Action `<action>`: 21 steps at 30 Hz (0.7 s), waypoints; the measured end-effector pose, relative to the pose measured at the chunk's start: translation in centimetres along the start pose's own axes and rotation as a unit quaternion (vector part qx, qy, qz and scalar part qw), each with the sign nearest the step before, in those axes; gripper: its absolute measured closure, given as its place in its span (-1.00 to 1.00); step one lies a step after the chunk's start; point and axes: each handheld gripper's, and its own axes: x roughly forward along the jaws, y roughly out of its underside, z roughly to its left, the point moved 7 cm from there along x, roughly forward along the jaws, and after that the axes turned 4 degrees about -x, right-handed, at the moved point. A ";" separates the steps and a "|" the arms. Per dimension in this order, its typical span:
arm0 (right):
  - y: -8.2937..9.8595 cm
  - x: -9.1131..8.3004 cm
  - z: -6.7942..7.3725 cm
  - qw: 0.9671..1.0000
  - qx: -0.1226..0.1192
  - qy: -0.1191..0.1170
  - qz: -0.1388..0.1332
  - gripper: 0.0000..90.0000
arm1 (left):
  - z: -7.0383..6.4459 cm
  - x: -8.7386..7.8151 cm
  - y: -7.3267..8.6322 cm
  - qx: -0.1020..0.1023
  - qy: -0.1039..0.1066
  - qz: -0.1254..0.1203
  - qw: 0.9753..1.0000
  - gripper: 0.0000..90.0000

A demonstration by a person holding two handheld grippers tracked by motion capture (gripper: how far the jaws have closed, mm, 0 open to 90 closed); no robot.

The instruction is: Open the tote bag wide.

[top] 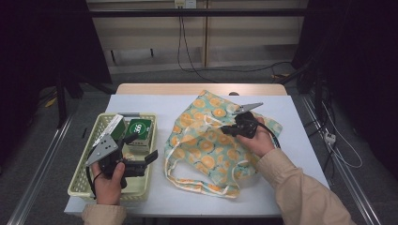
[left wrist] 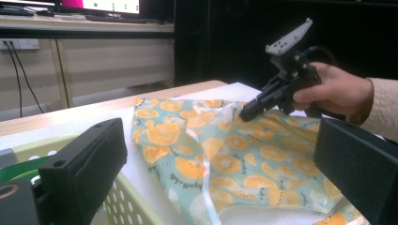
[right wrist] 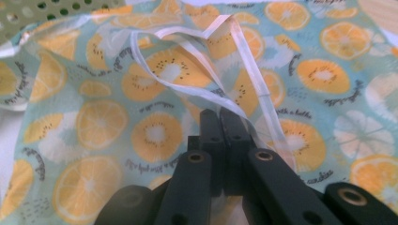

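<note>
Pinching the white handle (right wrist: 220,101) of the fruit-print bag (top: 206,140), the right gripper (top: 224,129) has its jaws together on the strap. Left gripper (top: 143,159) hangs wide apart over the basket (top: 80,185), bag lying just off to its right on the bench (top: 281,117).

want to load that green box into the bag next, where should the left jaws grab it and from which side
Grip the green box across its two long sides, coming straight down from above. It lies flat in the yellow basket, whose walls block any sideways approach, and another box crowds its left. The left gripper, jaws open, hangs just nearside of it.
</note>
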 end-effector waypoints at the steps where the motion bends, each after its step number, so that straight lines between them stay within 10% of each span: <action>1: -0.3 -0.2 -0.1 1.000 0.002 0.001 -0.003 1.00 | 0.0 0.0 0.0 0.003 -0.001 0.002 1.000 -0.94; 21: -3.6 -2.4 -1.5 1.000 0.003 0.017 -0.017 1.00 | 1.0 -0.6 -0.7 0.005 -0.015 0.004 1.000 -0.93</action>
